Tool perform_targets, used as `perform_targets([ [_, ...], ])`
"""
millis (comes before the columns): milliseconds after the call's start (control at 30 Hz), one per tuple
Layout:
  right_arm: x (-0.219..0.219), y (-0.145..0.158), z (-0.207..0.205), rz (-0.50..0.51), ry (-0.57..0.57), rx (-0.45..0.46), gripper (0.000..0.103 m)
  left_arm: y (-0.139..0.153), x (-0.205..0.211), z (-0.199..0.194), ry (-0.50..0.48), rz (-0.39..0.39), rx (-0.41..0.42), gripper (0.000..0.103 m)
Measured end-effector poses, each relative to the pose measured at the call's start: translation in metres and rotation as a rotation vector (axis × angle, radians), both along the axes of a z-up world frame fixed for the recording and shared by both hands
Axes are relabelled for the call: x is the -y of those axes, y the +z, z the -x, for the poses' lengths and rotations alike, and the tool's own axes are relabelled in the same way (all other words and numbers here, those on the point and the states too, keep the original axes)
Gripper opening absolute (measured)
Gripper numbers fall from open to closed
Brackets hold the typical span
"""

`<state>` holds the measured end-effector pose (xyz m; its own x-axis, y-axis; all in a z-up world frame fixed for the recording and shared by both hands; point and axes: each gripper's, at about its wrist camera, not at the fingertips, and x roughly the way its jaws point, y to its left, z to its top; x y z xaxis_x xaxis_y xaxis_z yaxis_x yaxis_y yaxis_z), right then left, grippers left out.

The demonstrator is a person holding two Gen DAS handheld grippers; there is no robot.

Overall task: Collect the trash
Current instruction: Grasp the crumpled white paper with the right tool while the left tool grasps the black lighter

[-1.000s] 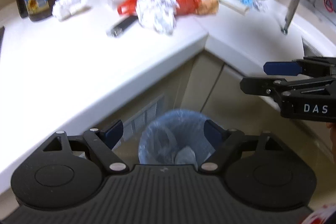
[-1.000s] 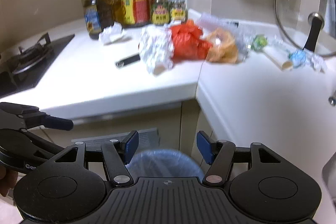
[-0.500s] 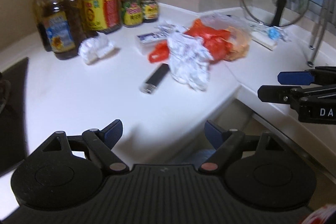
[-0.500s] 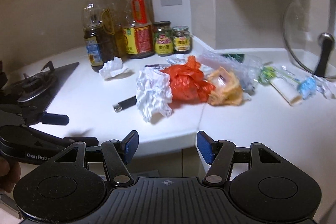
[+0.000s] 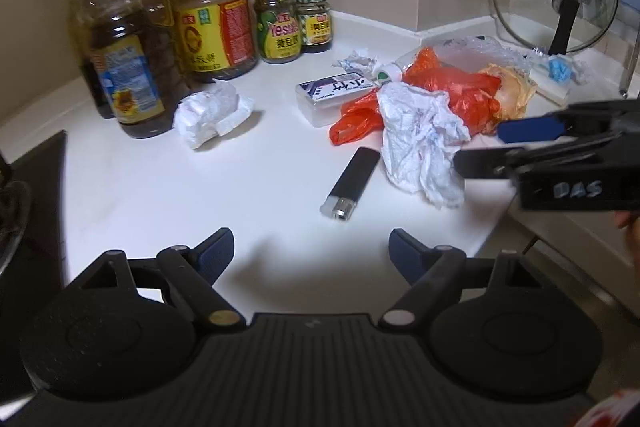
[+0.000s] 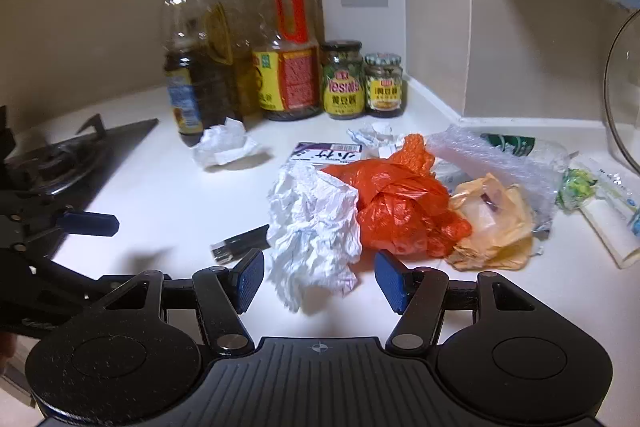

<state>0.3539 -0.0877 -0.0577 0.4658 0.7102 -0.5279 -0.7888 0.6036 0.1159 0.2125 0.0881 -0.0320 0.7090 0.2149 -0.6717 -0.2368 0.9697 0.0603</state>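
1. We hold the left gripper over the bare front of the white table, its jaws open and empty.
2. Our right gripper also has its jaws open with nothing pressed; the crumpled white paper lies just ahead, between the two pads.
3. This paper lies at the corner of the table, touching the orange plastic bag, with a yellowish bag just beside that.
4. We judge the paper as very light and soft. It will crush under the pads, so we should take it around its thick middle, not by a loose edge that may tear.
5. The bags look thin and slippery; a knot or a bunched fold is the better place to take hold.
6. A smaller paper ball sits near the oil bottles, and a black lighter lies beside the big paper.
7. The bottles hold dark and yellow liquids, the two jars something pickled, it seems; the labels are too blurred to be sure.
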Motion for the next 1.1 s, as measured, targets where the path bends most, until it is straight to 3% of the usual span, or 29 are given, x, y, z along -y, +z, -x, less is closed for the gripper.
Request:
perform_targets([
  [367, -0.045, -0.024, -0.017, 0.073, -0.061, -0.016, 0.060, -0.010, -0.033, -0.028, -0.111, 0.041, -0.009, 0.082],
  [433, -0.047, -0.026, -0.015, 0.077, -0.071, -0.010, 0.033, -0.012, -0.035, -0.031, -0.127, 0.046, -0.010, 0.082],
  [533, -0.046, -0.025, -0.011, 0.081, -0.093, 0.006, 0.021, -0.015, -0.037, -0.037, -0.158, 0.048, -0.013, 0.082],
  [633, -0.042, -0.019, -0.004, 0.078, -0.107, 0.020, 0.019, -0.019, -0.035, -0.045, -0.192, 0.052, -0.020, 0.081],
  [800, -0.021, -0.003, 0.009, 0.066, -0.132, 0.052, 0.018, -0.028, -0.027, -0.061, -0.223, 0.038, -0.029, 0.069],
  [1100, 0.020, 0.003, 0.020, 0.062, -0.242, 0.050, 0.018, -0.032, -0.016, -0.078, -0.285, -0.001, -0.052, 0.033],
])
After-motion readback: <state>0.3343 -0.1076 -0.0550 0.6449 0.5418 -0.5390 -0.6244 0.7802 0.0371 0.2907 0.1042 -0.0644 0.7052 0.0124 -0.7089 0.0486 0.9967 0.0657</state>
